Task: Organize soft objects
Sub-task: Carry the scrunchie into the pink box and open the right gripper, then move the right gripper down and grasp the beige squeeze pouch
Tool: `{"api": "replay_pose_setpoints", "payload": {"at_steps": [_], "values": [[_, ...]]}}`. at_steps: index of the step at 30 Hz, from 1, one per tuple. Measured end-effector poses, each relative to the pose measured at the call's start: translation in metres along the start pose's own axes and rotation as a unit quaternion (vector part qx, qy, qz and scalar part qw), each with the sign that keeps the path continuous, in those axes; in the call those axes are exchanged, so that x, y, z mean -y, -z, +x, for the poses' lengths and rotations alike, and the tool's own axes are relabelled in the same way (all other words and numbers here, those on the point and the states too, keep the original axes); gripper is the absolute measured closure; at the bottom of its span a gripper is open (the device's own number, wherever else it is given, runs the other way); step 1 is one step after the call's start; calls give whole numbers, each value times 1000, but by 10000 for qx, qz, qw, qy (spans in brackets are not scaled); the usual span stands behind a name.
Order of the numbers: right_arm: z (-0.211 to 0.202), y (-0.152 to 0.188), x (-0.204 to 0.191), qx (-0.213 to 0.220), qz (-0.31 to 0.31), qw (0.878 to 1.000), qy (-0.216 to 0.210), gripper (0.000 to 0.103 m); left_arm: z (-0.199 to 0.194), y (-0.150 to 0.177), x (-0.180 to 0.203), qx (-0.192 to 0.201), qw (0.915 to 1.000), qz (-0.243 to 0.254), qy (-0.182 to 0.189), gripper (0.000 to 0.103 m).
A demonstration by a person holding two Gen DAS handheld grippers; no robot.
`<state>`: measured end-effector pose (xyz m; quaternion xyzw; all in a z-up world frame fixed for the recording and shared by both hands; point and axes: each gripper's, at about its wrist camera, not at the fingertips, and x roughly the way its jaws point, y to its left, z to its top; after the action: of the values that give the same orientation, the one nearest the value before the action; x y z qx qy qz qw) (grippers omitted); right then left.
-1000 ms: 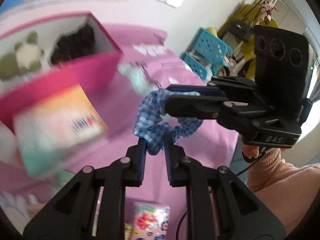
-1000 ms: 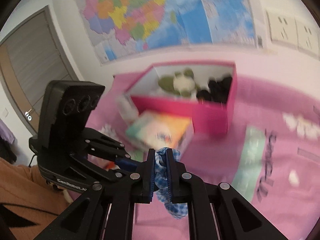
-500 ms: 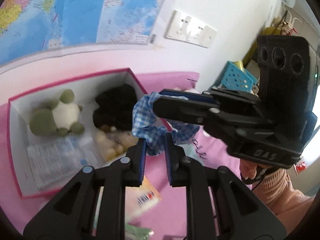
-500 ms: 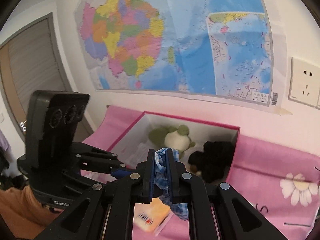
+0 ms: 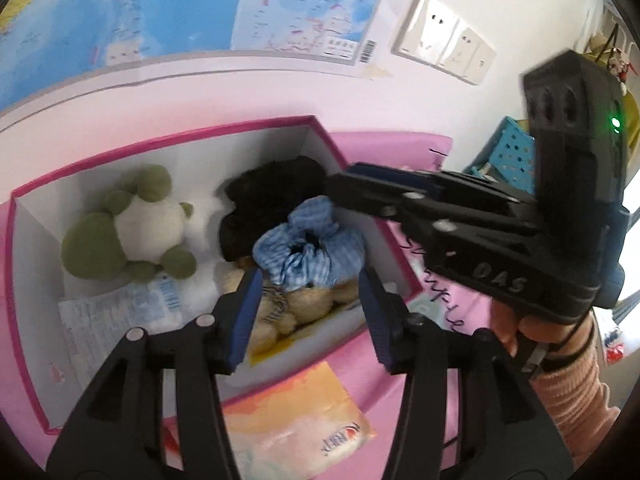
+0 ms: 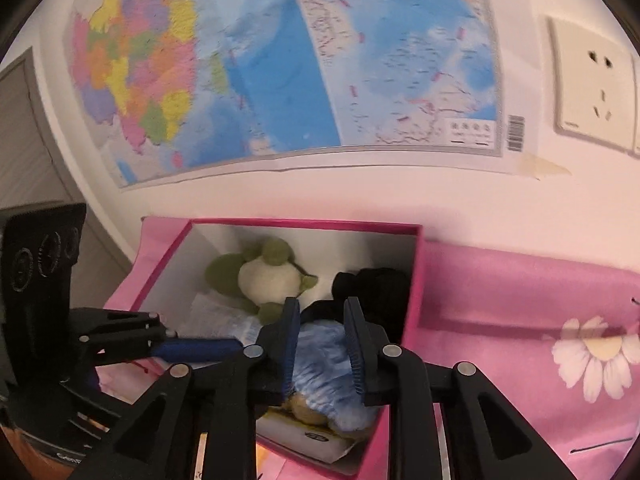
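A blue checked scrunchie (image 5: 310, 250) lies in the pink box (image 5: 168, 140), on top of a tan plush (image 5: 308, 304) and beside a black fuzzy item (image 5: 264, 192). A green and cream plush (image 5: 128, 228) lies at the box's left. My left gripper (image 5: 306, 300) is open just above the box's near side, its jaws either side of the scrunchie and apart from it. My right gripper (image 6: 320, 340) is open over the scrunchie (image 6: 324, 364); it shows in the left wrist view (image 5: 460, 216) at the box's right.
The box stands on a pink floral cloth (image 6: 540, 320) against a wall with a map (image 6: 280, 60) and sockets (image 5: 440, 56). A tissue pack (image 5: 304, 428) lies before the box. A paper sheet (image 5: 120, 320) lies in the box. A blue basket (image 5: 508, 152) stands at the right.
Both grippers carried the scrunchie from over the cloth to the box, then opened. The scrunchie dropped from between the jaws and now rests in the box.
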<state>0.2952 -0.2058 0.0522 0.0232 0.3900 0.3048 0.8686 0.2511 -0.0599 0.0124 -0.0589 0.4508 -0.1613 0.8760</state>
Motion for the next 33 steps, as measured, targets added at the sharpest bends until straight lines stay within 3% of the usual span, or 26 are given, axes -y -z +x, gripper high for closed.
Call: {"api": "replay_pose_setpoints", "payload": {"at_steps": [3,7,17,25,33], "values": [[-12,5,2,166,18,9995,254,76,-6,6,-4,22,10000,-5,63,52],[-37,17,0,317,1,9995,67,75,-28,21,-2,156,9996,107,194,52],[-86,61,-34,179,-197,9949,-970,69,-103,83,5,579,9964,472,391,51],[-83,105,-67,-402,-258,9849,-1665,69,-132,137,-29,623,9978,-117,187,50],[-42,133,-122,-1095,-746,9699,-2045,69,-121,193,-66,168,9953,-946,71,50]]}}
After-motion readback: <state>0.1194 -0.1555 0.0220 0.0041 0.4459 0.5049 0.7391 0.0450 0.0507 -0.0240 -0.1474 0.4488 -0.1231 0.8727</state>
